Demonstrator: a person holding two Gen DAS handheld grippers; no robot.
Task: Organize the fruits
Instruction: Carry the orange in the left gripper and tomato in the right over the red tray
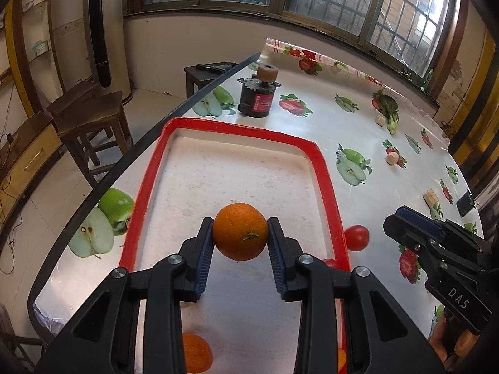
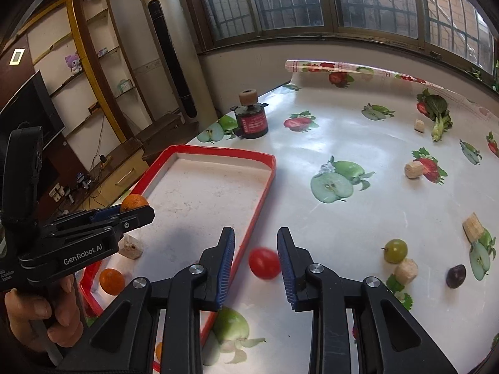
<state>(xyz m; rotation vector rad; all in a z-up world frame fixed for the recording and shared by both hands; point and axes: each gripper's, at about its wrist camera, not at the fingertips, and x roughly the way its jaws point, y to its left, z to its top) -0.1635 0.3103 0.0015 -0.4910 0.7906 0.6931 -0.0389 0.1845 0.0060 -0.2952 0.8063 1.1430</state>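
My left gripper (image 1: 240, 233) is shut on an orange (image 1: 240, 231) and holds it above the red-rimmed white tray (image 1: 324, 168). A second orange (image 1: 196, 353) lies in the tray's near end. In the right wrist view my right gripper (image 2: 255, 249) is open, with a red tomato (image 2: 264, 263) on the table between its fingers, just right of the tray (image 2: 265, 180). The left gripper (image 2: 124, 215) and the held orange (image 2: 134, 202) show at the left. A green grape-like fruit (image 2: 395, 250) and a dark plum (image 2: 455, 276) lie on the table to the right.
A black motor-like cylinder (image 1: 259, 93) stands beyond the tray. Several cork pieces (image 2: 413, 169) lie scattered on the fruit-printed tablecloth, one (image 2: 131, 247) in the tray. The table's left edge (image 1: 131, 152) runs beside the tray, with wooden stools (image 1: 90, 118) below.
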